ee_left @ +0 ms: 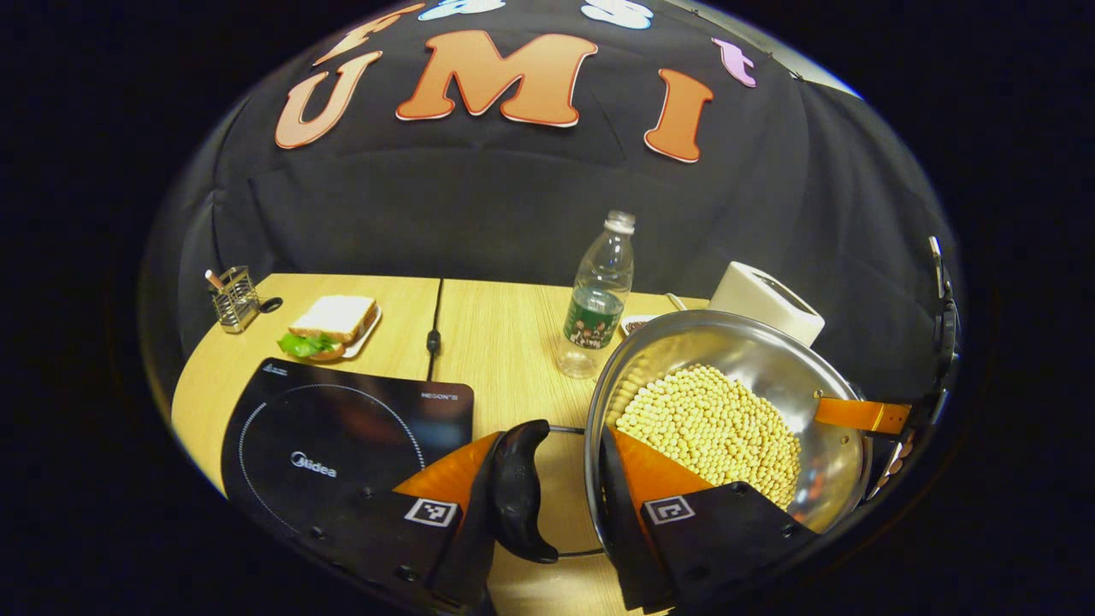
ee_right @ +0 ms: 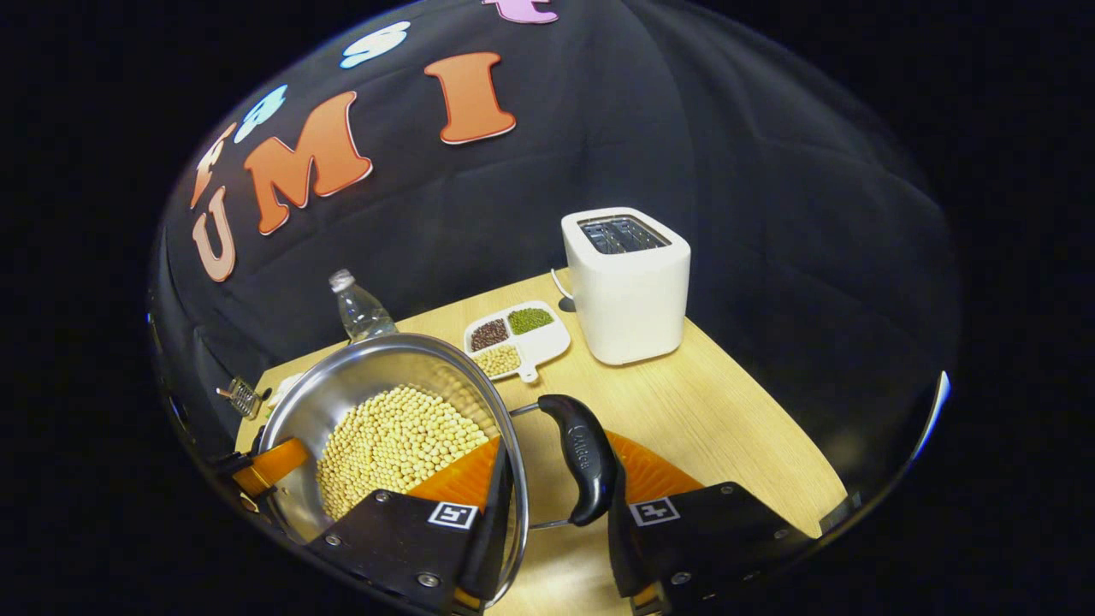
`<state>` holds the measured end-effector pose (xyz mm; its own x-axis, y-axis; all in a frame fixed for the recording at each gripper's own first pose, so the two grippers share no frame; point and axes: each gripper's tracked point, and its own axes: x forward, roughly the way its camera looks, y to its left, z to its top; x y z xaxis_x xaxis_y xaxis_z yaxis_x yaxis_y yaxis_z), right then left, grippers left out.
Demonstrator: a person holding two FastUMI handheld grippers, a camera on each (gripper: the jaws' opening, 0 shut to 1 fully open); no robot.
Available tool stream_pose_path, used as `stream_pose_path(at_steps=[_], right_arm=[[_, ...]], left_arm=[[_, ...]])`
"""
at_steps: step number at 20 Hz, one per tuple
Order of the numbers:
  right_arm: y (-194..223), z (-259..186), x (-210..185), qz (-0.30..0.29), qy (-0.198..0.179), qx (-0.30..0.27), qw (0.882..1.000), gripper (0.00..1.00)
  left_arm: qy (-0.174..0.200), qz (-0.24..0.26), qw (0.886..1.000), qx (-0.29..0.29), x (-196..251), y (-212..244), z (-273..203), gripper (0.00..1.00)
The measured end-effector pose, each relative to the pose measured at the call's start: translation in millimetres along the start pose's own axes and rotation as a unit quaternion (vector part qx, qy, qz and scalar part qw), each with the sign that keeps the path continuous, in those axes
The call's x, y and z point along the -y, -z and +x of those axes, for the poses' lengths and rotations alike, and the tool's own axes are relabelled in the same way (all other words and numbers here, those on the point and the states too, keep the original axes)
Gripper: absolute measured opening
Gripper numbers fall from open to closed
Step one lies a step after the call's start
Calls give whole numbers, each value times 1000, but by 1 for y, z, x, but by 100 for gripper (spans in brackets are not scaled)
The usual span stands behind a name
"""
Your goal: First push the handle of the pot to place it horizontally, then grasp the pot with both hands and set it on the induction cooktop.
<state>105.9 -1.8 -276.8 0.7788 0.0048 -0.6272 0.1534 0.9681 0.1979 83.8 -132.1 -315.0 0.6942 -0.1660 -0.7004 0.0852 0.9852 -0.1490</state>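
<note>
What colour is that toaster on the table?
White; the toaster shows best in the right gripper view.

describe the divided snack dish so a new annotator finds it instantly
Start at the white toaster at the back of the wooden table. Just to its left, between it and the steel pot of soybeans, lies a small white divided dish. It alone has three compartments: dark beans, green beans, pale beans.

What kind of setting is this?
Likely a mock kitchen counter staged in a recording booth: an induction cooktop, a white toaster and a steel pot of soybeans sit on a wooden table against black cloth.
</note>
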Motion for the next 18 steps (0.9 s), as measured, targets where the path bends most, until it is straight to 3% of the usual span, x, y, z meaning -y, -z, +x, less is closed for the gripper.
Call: stream_pose_path(at_steps=[1,9,18], right_arm=[[-3,-7,-9,-1,-2,3,1000,50],[-4,-38,-101,-24,-38,9,999,50],[39,-37,-211,-41,-76,-15,996,50]], left_arm=[[0,-1,1000,2,-7,-7,-8,65],[-25,-24,999,13,-97,-35,-58,65],[-68,-33,997,6,-215,-27,-90,64]])
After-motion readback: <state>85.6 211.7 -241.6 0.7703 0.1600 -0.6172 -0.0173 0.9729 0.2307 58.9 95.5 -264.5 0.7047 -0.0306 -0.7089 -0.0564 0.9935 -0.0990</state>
